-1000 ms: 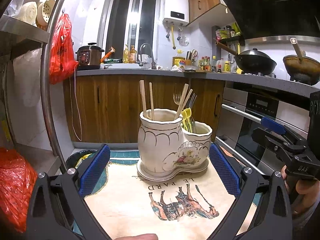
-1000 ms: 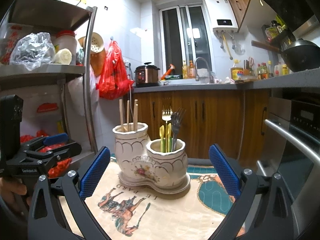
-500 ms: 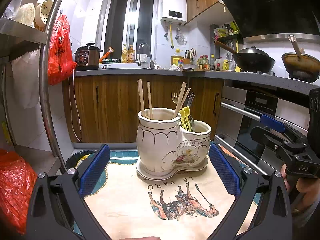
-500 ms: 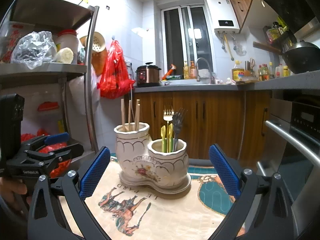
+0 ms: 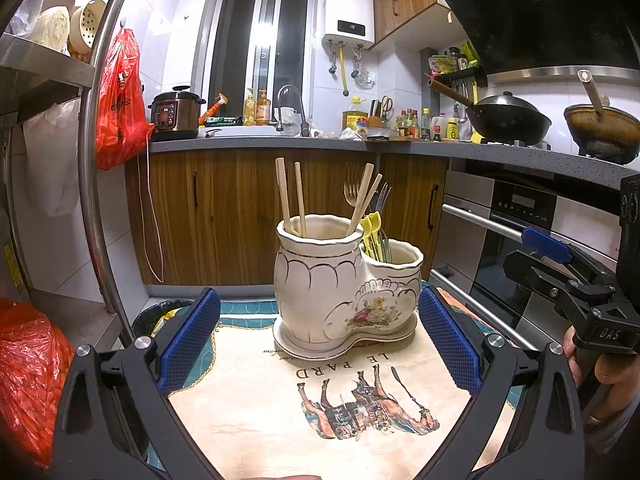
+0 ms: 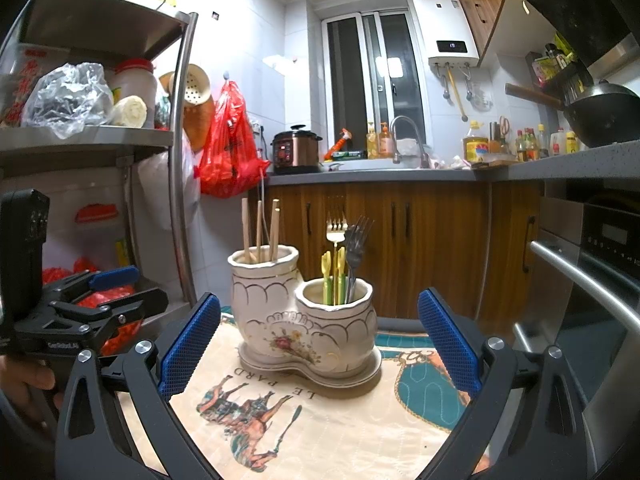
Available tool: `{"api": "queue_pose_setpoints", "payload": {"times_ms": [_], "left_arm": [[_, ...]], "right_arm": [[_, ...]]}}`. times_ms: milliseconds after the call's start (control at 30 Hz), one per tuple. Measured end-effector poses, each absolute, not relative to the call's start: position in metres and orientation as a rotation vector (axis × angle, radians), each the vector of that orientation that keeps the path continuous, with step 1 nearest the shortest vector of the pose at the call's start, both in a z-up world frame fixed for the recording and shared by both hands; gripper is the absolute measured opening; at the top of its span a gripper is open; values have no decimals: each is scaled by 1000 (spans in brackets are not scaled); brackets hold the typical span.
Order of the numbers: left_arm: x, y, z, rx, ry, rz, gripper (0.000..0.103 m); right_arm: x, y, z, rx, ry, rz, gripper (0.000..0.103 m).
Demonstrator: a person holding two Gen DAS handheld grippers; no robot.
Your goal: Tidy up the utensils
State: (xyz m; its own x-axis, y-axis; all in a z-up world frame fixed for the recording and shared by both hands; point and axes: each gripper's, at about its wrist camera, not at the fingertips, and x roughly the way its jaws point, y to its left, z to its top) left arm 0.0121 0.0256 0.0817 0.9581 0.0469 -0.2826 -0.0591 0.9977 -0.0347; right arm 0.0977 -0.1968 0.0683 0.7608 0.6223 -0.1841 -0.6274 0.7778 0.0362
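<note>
While both grippers hang spread and empty, the sorting looks done or not yet begun.
Printed cloth [image 5: 256,392] bears the double ceramic holder [image 5: 344,288]: chopsticks [image 5: 290,196] in its tall pot, forks [image 6: 352,240] in the low one. Left gripper [image 5: 320,344] and right gripper [image 6: 318,344] face it; any next pick needs closing on one handle.

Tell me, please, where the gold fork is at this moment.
In the right wrist view the gold fork stands upright in the shorter, right-hand cup of the ceramic holder, between the yellow-handled utensils and the grey forks.
</note>
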Motion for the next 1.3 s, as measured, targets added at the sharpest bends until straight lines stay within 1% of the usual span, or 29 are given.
{"api": "queue_pose_setpoints", "payload": {"times_ms": [1300], "left_arm": [[14,29,81,-44,296,48,98]], "right_arm": [[97,-197,68,-29,191,679,98]]}}
